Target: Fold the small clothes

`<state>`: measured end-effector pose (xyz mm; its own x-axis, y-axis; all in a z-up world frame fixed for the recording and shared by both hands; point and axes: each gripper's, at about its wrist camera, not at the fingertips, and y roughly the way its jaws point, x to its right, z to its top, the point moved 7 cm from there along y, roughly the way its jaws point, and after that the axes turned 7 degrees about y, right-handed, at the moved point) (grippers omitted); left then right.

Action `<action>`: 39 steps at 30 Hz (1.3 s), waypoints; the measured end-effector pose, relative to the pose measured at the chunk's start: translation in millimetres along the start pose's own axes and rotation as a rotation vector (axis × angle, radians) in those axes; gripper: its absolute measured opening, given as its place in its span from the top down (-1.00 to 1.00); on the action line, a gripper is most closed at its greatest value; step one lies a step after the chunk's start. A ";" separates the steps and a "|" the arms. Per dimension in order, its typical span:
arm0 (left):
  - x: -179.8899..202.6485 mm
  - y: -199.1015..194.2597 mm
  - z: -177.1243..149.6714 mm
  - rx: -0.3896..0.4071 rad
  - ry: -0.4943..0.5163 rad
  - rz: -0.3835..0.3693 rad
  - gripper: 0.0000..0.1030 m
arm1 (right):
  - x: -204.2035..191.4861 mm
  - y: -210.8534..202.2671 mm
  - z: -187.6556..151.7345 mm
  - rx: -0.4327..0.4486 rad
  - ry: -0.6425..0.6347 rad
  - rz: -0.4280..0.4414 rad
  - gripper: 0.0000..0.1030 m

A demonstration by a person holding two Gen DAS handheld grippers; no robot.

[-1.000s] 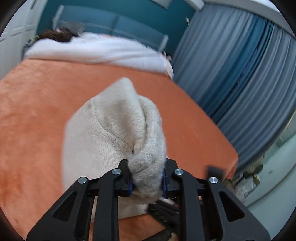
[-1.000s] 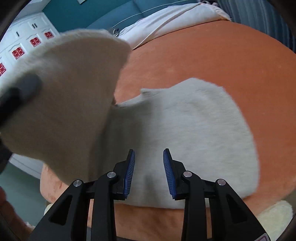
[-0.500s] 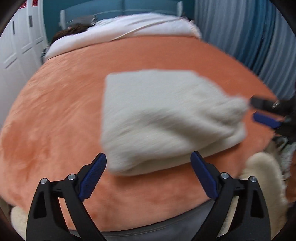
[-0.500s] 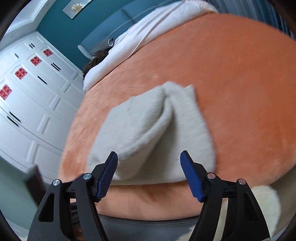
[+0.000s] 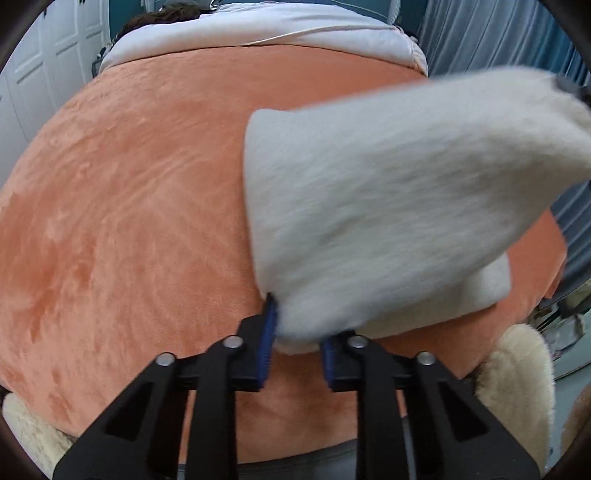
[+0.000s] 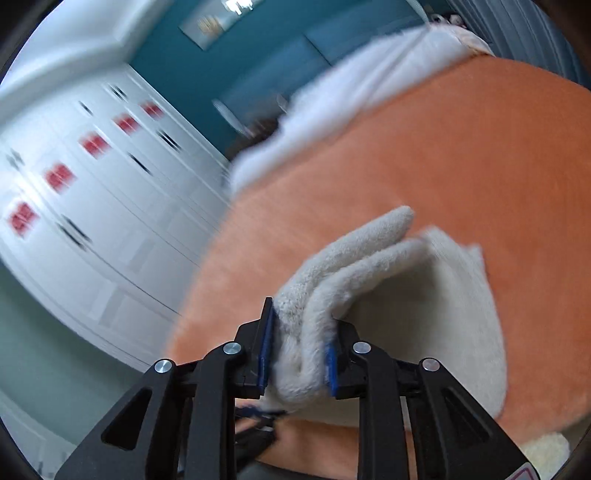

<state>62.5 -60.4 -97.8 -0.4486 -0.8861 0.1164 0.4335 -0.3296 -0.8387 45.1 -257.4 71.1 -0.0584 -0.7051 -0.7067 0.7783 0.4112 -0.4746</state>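
At the bottom centre of the left wrist view, your left gripper [image 5: 295, 332] has its blue pads closed on the near corner of the cream fleece garment [image 5: 388, 206]. From that pinch the cloth rises toward the upper right of the frame, where its far end is lifted and blurred; a lower layer lies flat on the orange blanket [image 5: 129, 206] at lower right. A white pillow [image 5: 258, 33] runs along the top edge and blue curtains [image 5: 498, 33] fill the upper right. A dark shape at the cloth's upper right tip may be your other tool, but it is too smeared to say.

Low in the centre of the right wrist view, your right gripper [image 6: 297, 354] is clamped on a bunched, doubled edge of the same garment [image 6: 424, 314], with two rolled thicknesses showing between the pads. The rest of the cloth spreads flat toward the lower right of the frame on the blanket [image 6: 461, 147]. White wardrobe doors [image 6: 92, 206] blur across the left half, so this camera looks to be swinging.

Judging by this, you are mid-fold, with both tools holding cloth and one layer raised over another. The next move calls for carrying the lifted layer across so its edge lines up with the layer beneath, keeping both pinches level so the fleece does not twist, then lowering it before you let go.
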 end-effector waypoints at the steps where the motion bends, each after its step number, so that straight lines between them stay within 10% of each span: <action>1: 6.7 -1.0 -1.5 0.001 0.003 -0.006 0.68 | 9.9 -7.2 0.6 0.025 -0.013 -0.027 0.60; 5: 17.2 14.5 -6.1 -0.041 0.010 0.025 0.71 | 142.9 32.8 -46.4 -0.151 0.059 -0.410 0.62; 17: 27.8 -23.1 -12.8 -0.015 0.016 0.011 0.69 | 122.0 -9.2 -21.4 0.023 -0.013 -0.437 -0.02; 26: 37.2 -54.5 27.0 0.091 -0.100 -0.133 0.51 | 147.4 81.4 -2.5 -0.195 0.009 -0.402 -0.06; 29: 38.2 -15.2 21.3 -0.037 -0.094 -0.094 0.55 | 146.3 86.7 -5.3 -0.229 0.002 -0.385 0.77; 34: 37.2 5.0 6.0 -0.128 -0.096 -0.084 0.71 | 111.9 23.6 21.8 -0.040 -0.016 -0.269 0.88; 39: 46.4 17.2 -1.7 -0.153 -0.053 -0.065 0.70 | 190.0 56.8 -22.7 -0.182 0.059 -0.413 0.86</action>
<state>47.8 -106.7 -107.7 -0.4288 -0.8815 0.1976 0.2787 -0.3372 -0.8993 64.0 -354.9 -102.0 -0.3808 -0.7993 -0.4649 0.5600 0.2007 -0.8038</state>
